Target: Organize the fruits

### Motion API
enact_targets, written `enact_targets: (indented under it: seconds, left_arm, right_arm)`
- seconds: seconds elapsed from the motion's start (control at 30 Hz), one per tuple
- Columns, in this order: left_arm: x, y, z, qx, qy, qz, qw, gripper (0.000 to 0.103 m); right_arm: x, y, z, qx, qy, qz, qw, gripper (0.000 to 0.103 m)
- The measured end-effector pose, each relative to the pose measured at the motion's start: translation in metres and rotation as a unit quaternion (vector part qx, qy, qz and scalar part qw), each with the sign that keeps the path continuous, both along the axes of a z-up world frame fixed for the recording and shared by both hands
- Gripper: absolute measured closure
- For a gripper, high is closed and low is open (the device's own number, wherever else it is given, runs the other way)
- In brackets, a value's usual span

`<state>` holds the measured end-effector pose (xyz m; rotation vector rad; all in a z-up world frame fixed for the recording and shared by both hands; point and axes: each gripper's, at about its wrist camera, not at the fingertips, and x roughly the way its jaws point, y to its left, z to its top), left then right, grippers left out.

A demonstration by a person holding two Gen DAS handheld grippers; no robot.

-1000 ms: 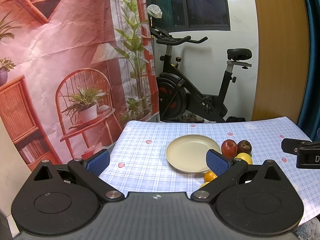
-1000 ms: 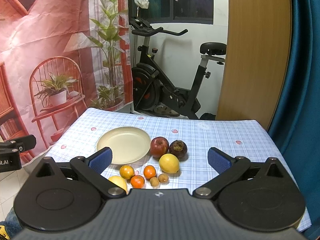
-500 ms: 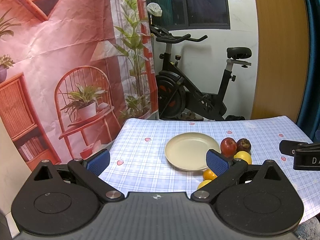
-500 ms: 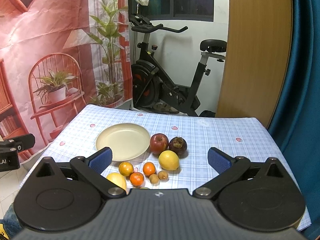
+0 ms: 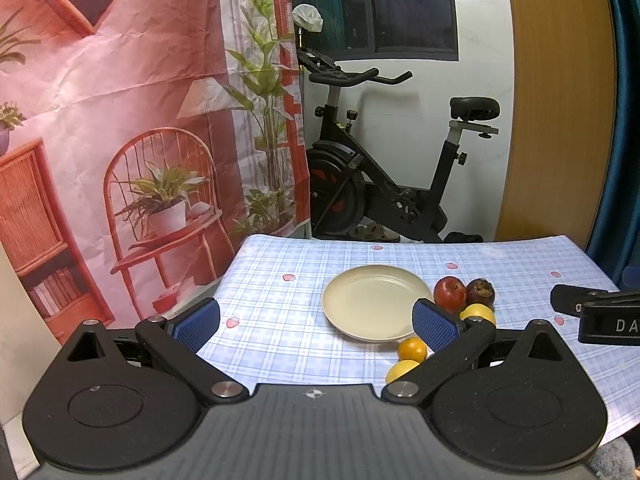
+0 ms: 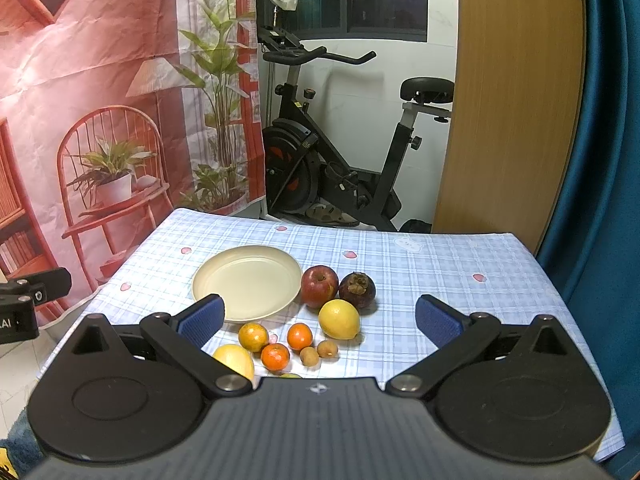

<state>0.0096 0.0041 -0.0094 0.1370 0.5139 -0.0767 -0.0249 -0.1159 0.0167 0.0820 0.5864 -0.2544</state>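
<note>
Beside the empty plate [image 6: 247, 282] lie loose fruits [image 6: 339, 319]; both grippers [image 5: 316, 322] [image 6: 318, 320] gape, holding nothing.

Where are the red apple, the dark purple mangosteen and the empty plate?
red apple [image 6: 319, 286]: right wrist view, front skin.
mangosteen [image 6: 357, 290]: right wrist view, middle of its rind.
plate [image 6: 247, 282]: right wrist view, bare inner surface.

"DA" on right claw [image 5: 600, 320], "AI" on left claw [image 6: 20, 312]
</note>
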Motion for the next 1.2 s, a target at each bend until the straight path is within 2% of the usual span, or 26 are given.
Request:
enact_targets:
  seconds: [0.27, 0.33, 0.53, 0.63, 0.8, 0.93, 1.03, 1.2]
  left_arm:
    - [0.008, -0.006, -0.006, 0.01, 0.0, -0.005, 0.9999, 0.0]
    - [0.012, -0.006, -0.008, 0.014, -0.004, -0.007, 0.9999, 0.0]
    - [0.035, -0.002, -0.026, 0.017, -0.011, -0.009, 0.9998, 0.0]
    - [0.05, 0.001, -0.039, 0.014, -0.001, -0.016, 0.9998, 0.0]
    - [0.077, 0.009, -0.063, -0.007, 0.041, -0.026, 0.9988, 0.001]
    - [0.092, 0.015, -0.081, -0.011, 0.044, -0.024, 0.9987, 0.002]
    - [0.102, 0.021, -0.093, -0.026, 0.045, -0.027, 0.9983, 0.007]
    - [0.112, 0.024, -0.108, -0.047, 0.068, -0.034, 0.996, 0.012]
  right_arm:
    - [0.005, -0.018, -0.01, 0.07, -0.032, 0.035, 0.996, 0.0]
    - [0.011, -0.022, -0.016, 0.07, -0.032, 0.028, 0.997, 0.0]
    - [0.027, -0.03, -0.039, 0.058, -0.083, 0.018, 0.995, 0.0]
    - [0.037, -0.034, -0.055, 0.057, -0.097, 0.022, 0.993, 0.0]
    - [0.055, -0.043, -0.081, 0.068, -0.066, 0.027, 0.995, 0.0]
    - [0.068, -0.053, -0.102, 0.075, -0.022, 0.017, 0.997, 0.0]
    - [0.072, -0.057, -0.116, 0.073, -0.016, 0.01, 0.997, 0.0]
    - [0.08, -0.049, -0.132, 0.049, 0.005, 0.036, 0.998, 0.004]
